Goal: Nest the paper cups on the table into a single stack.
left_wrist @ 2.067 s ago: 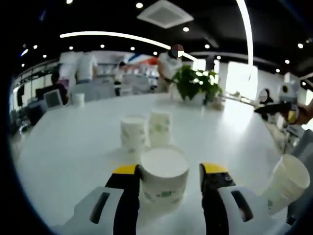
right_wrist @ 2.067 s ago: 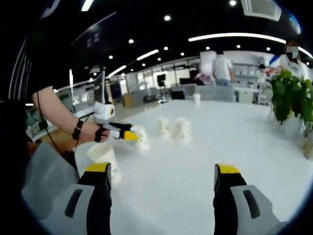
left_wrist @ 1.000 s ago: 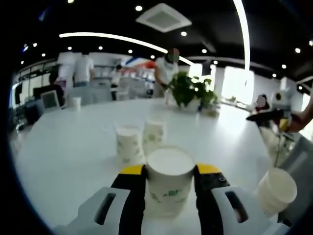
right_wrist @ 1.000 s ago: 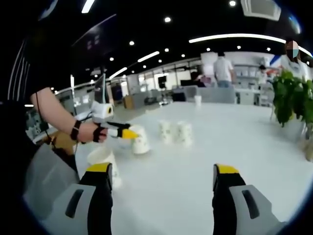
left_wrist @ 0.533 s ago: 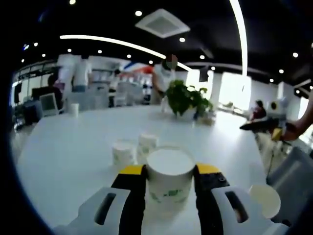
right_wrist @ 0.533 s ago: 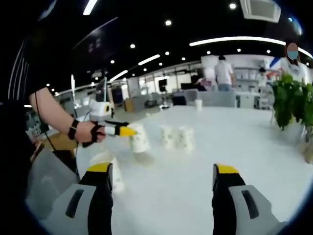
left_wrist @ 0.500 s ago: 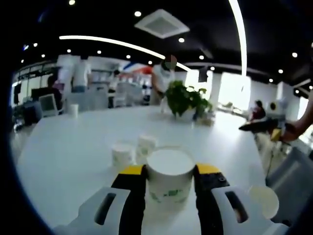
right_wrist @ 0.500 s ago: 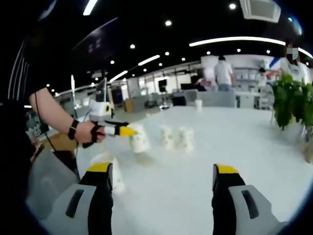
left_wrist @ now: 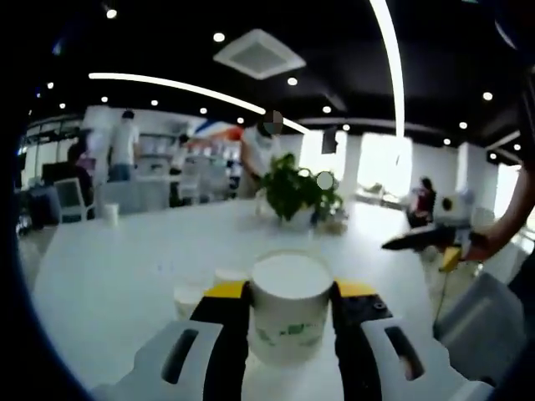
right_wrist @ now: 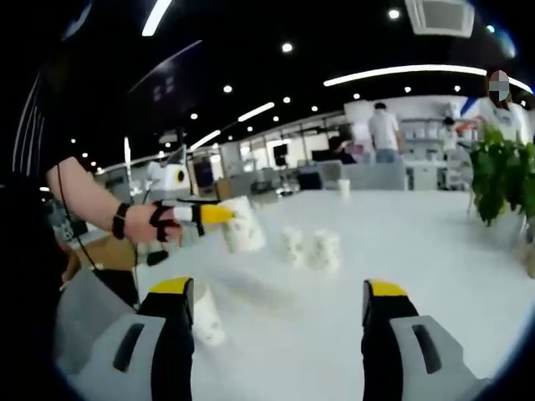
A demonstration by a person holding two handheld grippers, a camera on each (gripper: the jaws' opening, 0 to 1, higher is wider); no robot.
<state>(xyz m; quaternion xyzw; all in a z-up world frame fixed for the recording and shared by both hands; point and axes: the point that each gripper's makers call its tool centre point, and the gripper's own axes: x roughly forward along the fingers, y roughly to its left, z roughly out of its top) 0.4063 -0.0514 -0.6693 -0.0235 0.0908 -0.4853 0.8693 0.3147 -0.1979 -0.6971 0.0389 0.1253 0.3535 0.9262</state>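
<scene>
Left gripper view: the left gripper (left_wrist: 290,294) has both jaws clamped against a paper cup (left_wrist: 290,307), held upright above the table (left_wrist: 109,276). Two more cups (left_wrist: 205,288) stand beyond.

Right gripper view: the right gripper (right_wrist: 279,296) is spread, grasping nothing. A single cup (right_wrist: 206,317) stands beside its left jaw.

You face open office hall: dark ceiling (left_wrist: 334,50) with recessed spotlights and long curved light strips (left_wrist: 180,86). Square ceiling vent (left_wrist: 257,57) overhead. Wide white bench (right_wrist: 435,242) runs ahead of you. Potted green plant (left_wrist: 292,190) at its far side. Bright windows (left_wrist: 380,163) behind. People stand (right_wrist: 384,132) near desks and chairs in background.
</scene>
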